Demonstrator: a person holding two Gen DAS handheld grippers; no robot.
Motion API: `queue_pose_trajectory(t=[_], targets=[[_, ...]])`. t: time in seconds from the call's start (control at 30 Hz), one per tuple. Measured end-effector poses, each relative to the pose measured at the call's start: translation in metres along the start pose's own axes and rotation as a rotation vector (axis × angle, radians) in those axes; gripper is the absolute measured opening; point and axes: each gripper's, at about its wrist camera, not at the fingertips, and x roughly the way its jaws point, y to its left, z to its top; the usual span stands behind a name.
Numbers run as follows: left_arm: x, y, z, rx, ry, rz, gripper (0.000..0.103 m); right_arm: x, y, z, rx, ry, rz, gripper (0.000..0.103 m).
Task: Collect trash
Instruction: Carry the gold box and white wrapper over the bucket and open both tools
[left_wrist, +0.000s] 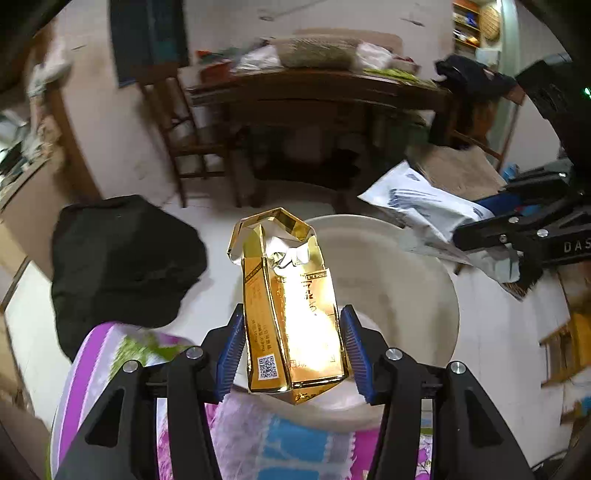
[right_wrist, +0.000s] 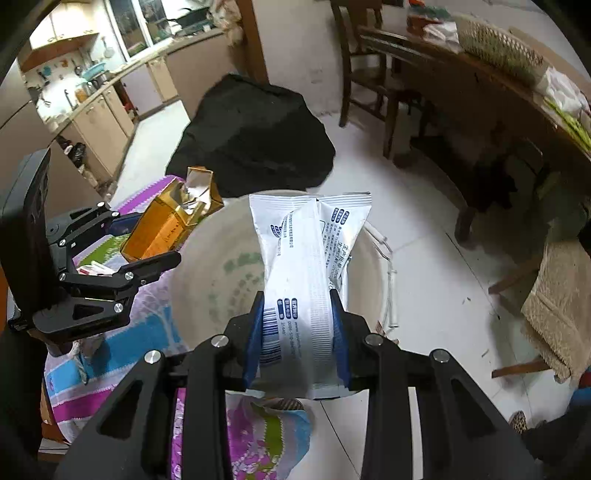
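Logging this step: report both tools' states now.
Left tool: closed on the gold box.
Right tool: closed on the white wrapper.

Between the left gripper's (left_wrist: 291, 354) blue-padded black jaws is a shiny gold carton (left_wrist: 291, 321) with silver foil at its torn top. The right gripper's (right_wrist: 297, 339) jaws clamp a white packet (right_wrist: 299, 273) printed in dark blue. Below both, a cream bucket (right_wrist: 373, 266), perhaps green-marked inside, and a purple, blue and green floral cloth (right_wrist: 147, 332).
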Motion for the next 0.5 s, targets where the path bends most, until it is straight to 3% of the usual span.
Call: queue_pose_trajectory(t=[0.2,0.5], targets=[[0.038,-0.001,0.004,0.015,0.041,-0.017,0.053,0.015,-0.016,0.002,0.019,0.026,0.005,0.031],[0.055,-0.003,0.002,0.024,0.041,-0.047,0.053,0.016,-0.02,0.006,0.027,0.04,0.0,0.031]])
